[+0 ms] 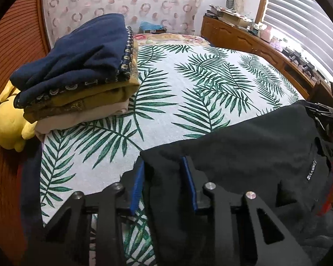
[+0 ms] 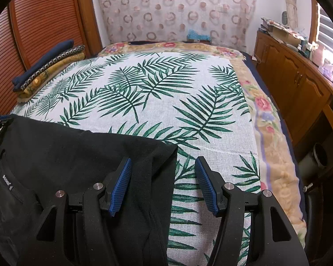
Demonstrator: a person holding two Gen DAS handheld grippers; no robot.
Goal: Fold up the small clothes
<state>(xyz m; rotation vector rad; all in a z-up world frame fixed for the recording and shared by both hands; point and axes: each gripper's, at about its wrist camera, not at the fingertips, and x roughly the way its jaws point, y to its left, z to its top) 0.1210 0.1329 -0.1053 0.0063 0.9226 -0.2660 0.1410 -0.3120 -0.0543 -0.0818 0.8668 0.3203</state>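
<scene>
A black garment (image 1: pixel 244 146) with a small white label lies at the near edge of the palm-leaf bedspread (image 1: pixel 188 84). My left gripper (image 1: pixel 163 173) is open, its blue-padded fingers (image 1: pixel 138 184) straddling the garment's left corner. In the right wrist view the same garment (image 2: pixel 77 155) lies at lower left. My right gripper (image 2: pixel 163 181) is open, its fingers straddling the garment's right edge; the left pad (image 2: pixel 121 186) is over the cloth, the right pad (image 2: pixel 206 188) over the bedspread (image 2: pixel 166 93).
A stack of folded clothes (image 1: pixel 77 71), dark blue on top, sits at the bed's far left, also in the right wrist view (image 2: pixel 48 66). A yellow plush toy (image 1: pixel 8 119) lies beside it. Wooden cabinets (image 2: pixel 299 84) line the right side. A louvred wooden door (image 2: pixel 33 22) stands at left.
</scene>
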